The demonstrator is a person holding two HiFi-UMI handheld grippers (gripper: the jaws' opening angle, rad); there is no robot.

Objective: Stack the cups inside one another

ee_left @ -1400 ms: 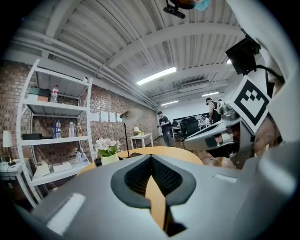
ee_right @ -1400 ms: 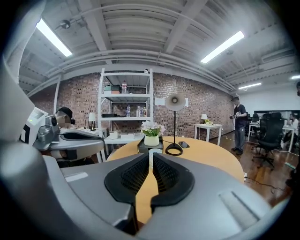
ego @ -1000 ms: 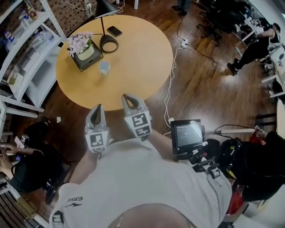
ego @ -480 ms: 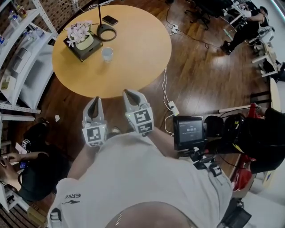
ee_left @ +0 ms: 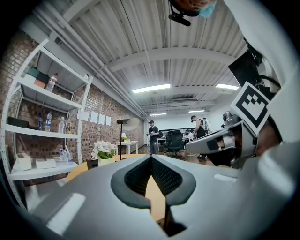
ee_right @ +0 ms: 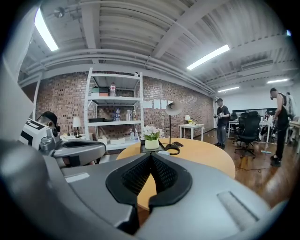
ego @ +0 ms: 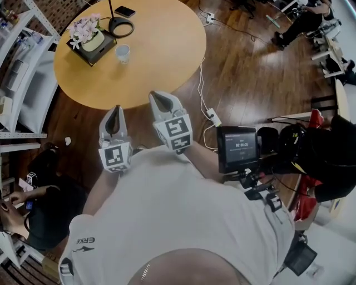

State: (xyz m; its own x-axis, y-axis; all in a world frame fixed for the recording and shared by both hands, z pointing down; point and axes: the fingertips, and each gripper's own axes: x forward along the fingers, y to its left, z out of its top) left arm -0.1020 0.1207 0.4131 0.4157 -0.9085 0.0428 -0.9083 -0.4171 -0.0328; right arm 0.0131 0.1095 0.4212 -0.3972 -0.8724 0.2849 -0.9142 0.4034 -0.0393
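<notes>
A single pale cup (ego: 122, 53) stands upright on the round wooden table (ego: 167, 50), next to a black tray with a flower pot (ego: 87, 37). Both grippers hover side by side at the table's near edge, well short of the cup. My left gripper (ego: 115, 109) is shut with nothing in it, and its pads meet at the tip. My right gripper (ego: 161, 97) is shut and empty too, its tips over the table's rim. In the right gripper view the cup's rim (ee_right: 163, 152) just peeks over the shut gripper (ee_right: 151, 156), before the flowers (ee_right: 151, 132).
A desk lamp (ego: 119, 25) and a phone (ego: 125, 11) sit at the table's far side. White shelving (ego: 22, 67) stands to the left, and a power strip with cables (ego: 211, 116) lies on the wood floor to the right. People sit at desks far right.
Both grippers have shifted slightly forward together, still shut. The head view has swung, so the table and cup now sit higher and further left in the picture.
</notes>
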